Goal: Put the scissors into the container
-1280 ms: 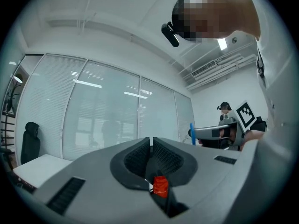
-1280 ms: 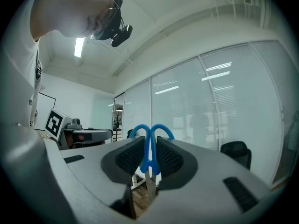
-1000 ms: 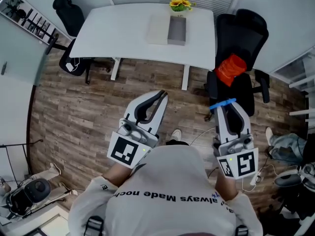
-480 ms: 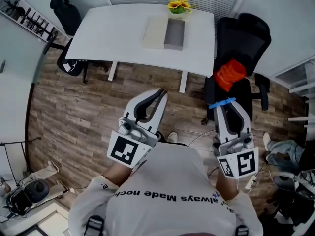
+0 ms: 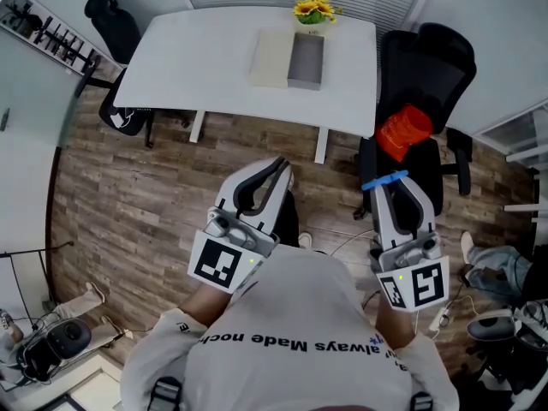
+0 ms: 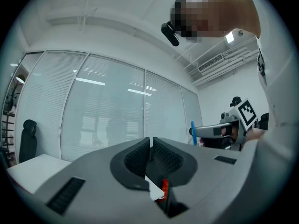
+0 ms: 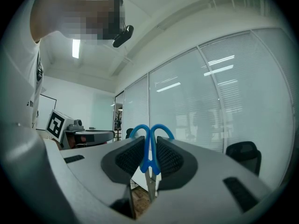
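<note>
My right gripper (image 5: 387, 187) is shut on a pair of blue-handled scissors (image 5: 384, 181), held over the wooden floor. In the right gripper view the blue handle loops (image 7: 149, 160) stick up between the pads and the metal blades hang down behind them. My left gripper (image 5: 279, 166) is held beside it, jaws shut with nothing between them; its tips (image 6: 151, 143) meet. The container, an open grey box (image 5: 306, 58), stands on the white table (image 5: 197, 67) ahead, well beyond both grippers, with its pale lid (image 5: 270, 56) lying next to it.
Yellow flowers (image 5: 312, 8) stand behind the box. A black office chair (image 5: 424, 67) with a red item (image 5: 402, 131) on it is at the table's right end; another black chair (image 5: 116, 32) at its left. Cables and gear lie on the floor at right.
The whole view has shifted a little toward the table, and both grippers have come along with it in the same pose. The scissors remain held.
</note>
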`<state>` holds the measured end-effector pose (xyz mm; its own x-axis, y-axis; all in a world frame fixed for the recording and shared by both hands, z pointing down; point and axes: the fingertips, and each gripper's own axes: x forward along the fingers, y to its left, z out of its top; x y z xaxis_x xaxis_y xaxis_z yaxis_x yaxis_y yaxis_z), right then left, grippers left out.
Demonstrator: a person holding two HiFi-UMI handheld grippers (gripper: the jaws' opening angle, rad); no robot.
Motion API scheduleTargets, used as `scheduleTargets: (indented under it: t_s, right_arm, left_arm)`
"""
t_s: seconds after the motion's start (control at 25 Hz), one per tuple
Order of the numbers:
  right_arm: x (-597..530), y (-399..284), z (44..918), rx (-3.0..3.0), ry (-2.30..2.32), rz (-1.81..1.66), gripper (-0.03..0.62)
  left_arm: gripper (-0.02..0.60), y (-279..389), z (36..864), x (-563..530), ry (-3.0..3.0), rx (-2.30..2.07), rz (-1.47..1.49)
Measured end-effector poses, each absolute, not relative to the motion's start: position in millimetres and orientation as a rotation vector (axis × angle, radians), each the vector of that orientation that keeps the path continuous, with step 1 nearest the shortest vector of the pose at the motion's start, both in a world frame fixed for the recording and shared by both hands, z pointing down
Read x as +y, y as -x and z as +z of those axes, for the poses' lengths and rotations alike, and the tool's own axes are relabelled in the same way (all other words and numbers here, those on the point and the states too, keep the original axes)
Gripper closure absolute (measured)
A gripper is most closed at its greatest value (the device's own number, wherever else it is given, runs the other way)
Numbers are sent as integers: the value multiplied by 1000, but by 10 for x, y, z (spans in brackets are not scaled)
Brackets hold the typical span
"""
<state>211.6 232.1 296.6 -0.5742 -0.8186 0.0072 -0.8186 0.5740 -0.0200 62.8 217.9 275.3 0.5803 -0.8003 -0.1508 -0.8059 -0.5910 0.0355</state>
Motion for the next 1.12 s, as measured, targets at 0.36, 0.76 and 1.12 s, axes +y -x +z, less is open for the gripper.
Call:
scheduleTargets:
  t_s: [0.36,0.76,1.12]
  right_arm:
    - [1832,-1881,2926,2796,1431,8,505]
    - [1210,-1681,2892,2799,1435,11,505]
    - [569,-1654,2866,2789,1484,1,505]
  left_arm:
    - [545,-410,2664,1739,2737,1387,256]
    - [545,-226,2651,1040,2741,1371,269]
    - [545,-189,2710,364,2779,1350,263]
